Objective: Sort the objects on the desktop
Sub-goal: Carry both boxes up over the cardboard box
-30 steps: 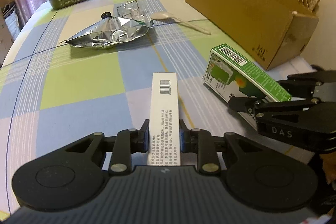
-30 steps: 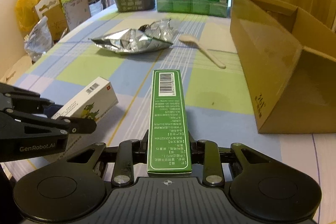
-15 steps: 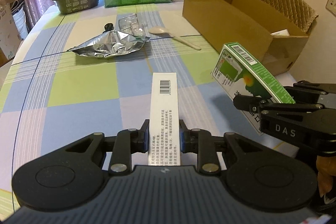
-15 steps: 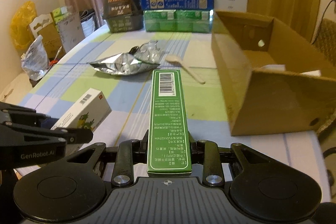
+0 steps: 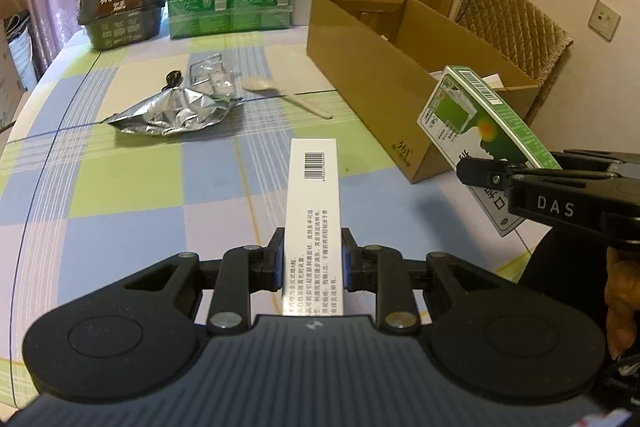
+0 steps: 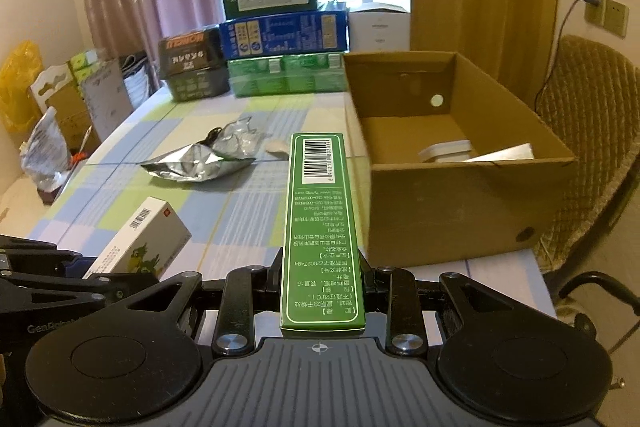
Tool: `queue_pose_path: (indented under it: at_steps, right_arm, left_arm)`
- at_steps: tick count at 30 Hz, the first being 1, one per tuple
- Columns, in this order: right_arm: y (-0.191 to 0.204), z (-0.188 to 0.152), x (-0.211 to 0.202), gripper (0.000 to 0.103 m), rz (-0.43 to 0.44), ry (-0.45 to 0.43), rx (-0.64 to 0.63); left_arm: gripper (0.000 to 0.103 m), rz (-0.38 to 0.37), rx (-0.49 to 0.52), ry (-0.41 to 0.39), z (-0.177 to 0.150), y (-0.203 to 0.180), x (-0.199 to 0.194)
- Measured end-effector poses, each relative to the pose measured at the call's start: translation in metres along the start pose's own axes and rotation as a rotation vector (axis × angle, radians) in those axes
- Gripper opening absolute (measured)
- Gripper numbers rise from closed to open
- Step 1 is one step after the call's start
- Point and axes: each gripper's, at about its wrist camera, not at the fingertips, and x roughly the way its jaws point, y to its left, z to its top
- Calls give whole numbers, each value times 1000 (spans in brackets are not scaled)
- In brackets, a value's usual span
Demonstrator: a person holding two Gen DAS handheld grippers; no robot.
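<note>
Left gripper (image 5: 313, 261): clamped on white box (image 5: 314, 195), held above the table's (image 5: 120, 187) near edge. Right gripper (image 6: 322, 277): clamped on green box (image 6: 320, 223), raised near the cardboard box (image 6: 460, 203) at the table's right edge, short of its front wall. Remaining mid-table: foil bag (image 5: 176, 109), spoon (image 5: 288, 95). Risk: both boxes are gripped at one end only; either could pivot, strike the carton wall, and drop outside.
</note>
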Motion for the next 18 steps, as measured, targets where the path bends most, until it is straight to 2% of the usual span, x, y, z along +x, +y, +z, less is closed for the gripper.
queue_pose_path:
  at_steps: [13, 18]
  right_arm:
    - [-10, -1, -7, 27, 9, -10, 33]
    - [-18, 6, -13, 27, 1, -33, 49]
  left_arm:
    - [21, -9, 15, -4, 9, -12, -2]
    - [21, -20, 8, -14, 22, -19, 0]
